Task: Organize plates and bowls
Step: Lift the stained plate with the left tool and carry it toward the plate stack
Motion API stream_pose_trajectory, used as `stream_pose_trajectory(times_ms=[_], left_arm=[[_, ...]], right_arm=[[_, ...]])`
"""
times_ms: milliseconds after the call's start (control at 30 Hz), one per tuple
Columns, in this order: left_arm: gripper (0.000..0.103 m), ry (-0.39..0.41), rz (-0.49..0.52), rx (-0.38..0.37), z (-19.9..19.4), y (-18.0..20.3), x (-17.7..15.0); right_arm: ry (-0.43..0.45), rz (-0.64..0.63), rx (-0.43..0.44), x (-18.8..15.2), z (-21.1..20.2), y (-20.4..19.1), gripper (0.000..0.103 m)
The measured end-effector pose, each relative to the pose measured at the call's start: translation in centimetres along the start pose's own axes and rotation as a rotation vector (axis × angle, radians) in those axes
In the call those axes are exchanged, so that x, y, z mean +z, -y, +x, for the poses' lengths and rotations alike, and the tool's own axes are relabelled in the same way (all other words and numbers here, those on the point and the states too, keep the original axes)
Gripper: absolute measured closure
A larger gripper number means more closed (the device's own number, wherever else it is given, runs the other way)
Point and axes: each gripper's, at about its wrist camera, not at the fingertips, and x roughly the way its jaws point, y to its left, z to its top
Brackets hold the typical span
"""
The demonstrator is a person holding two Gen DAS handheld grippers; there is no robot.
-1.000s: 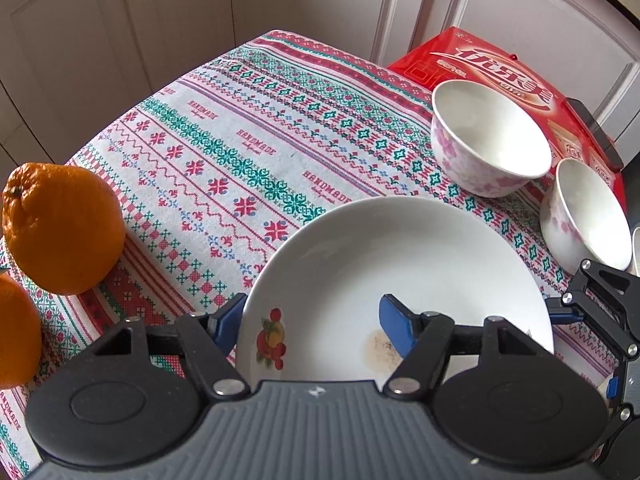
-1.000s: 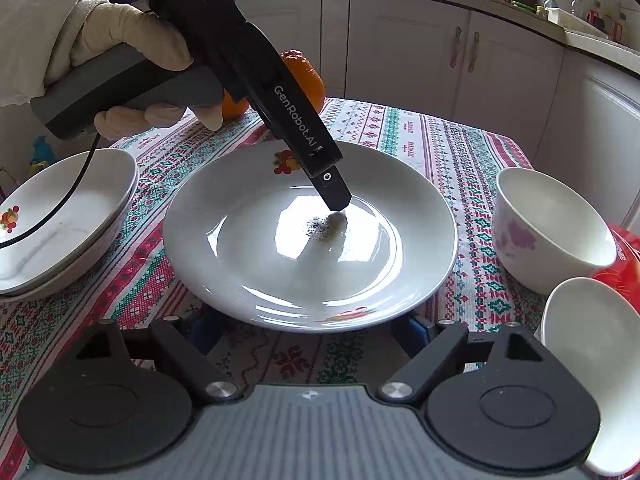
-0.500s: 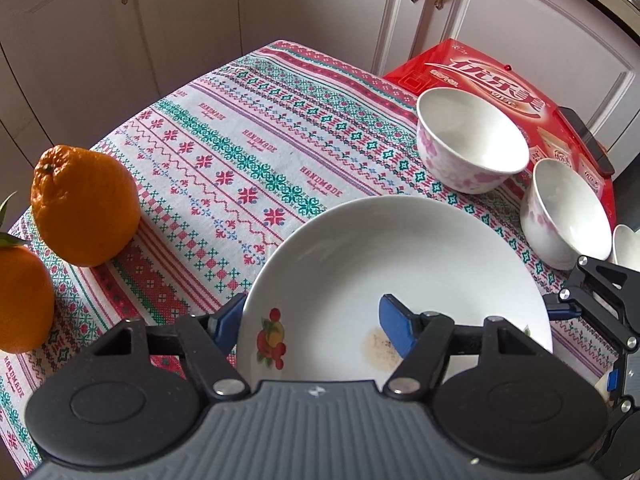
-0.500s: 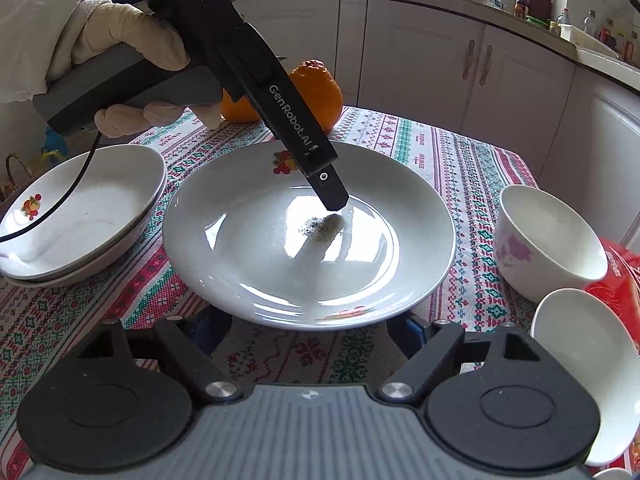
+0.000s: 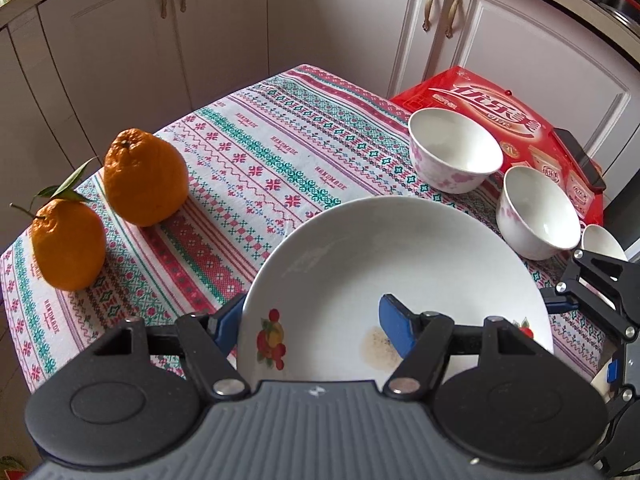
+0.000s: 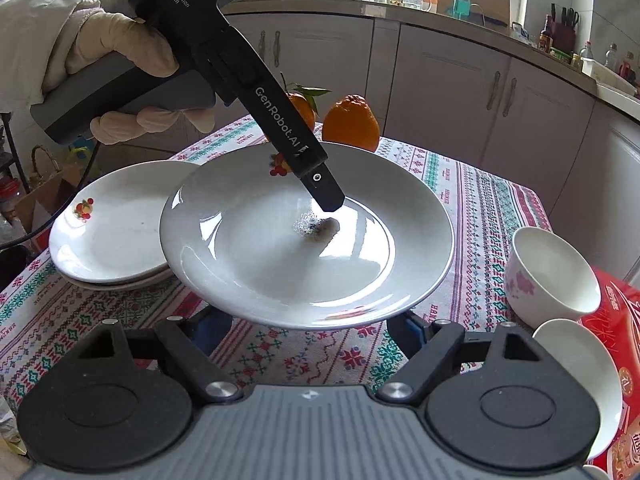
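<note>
Two oranges [image 5: 146, 178] sit side by side on the patterned tablecloth [image 5: 256, 160], the nearer one [image 5: 68, 244] with a green leaf on its stem. A red printed box [image 5: 500, 120] lies at the cloth's far corner (a dark phone [image 5: 580, 160] rests on it). Pale cabinet doors [image 5: 120, 40] stand behind.

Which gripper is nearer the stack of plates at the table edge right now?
Left. The left gripper, clamped on the lifted plate, hangs beside the stacked plates, the plate's rim overlapping them. The right gripper sits under the plate's near rim, farther away.
</note>
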Motion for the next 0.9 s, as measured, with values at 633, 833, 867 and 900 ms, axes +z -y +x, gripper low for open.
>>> stream_pose_trajectory(times_ms=[633,833,867,900], left_arm=[[0.033,0.059,-0.18,0.075,-6.1,-2.6,-8.3],[0.033,0.061,-0.236,0.078,-6.4,-3.5,-10.6],[0.033,0.063,-0.245,0.076,-6.4,-3.7,-10.9],[0.033,0.064,-0.255,0.074,-6.4,-3.9,-11.3]], right_arm=[[0.007,-0.14,0.113,1.4,-0.4,-6.2,0.015],[-0.002,-0.172,0.134,1.6,0.1,-7.6,0.015],[-0.003,-0.178,0.136,1.6,0.1,-7.8,0.015],[-0.005,-0.183,0.137,1.7,0.1,-8.1,0.015]])
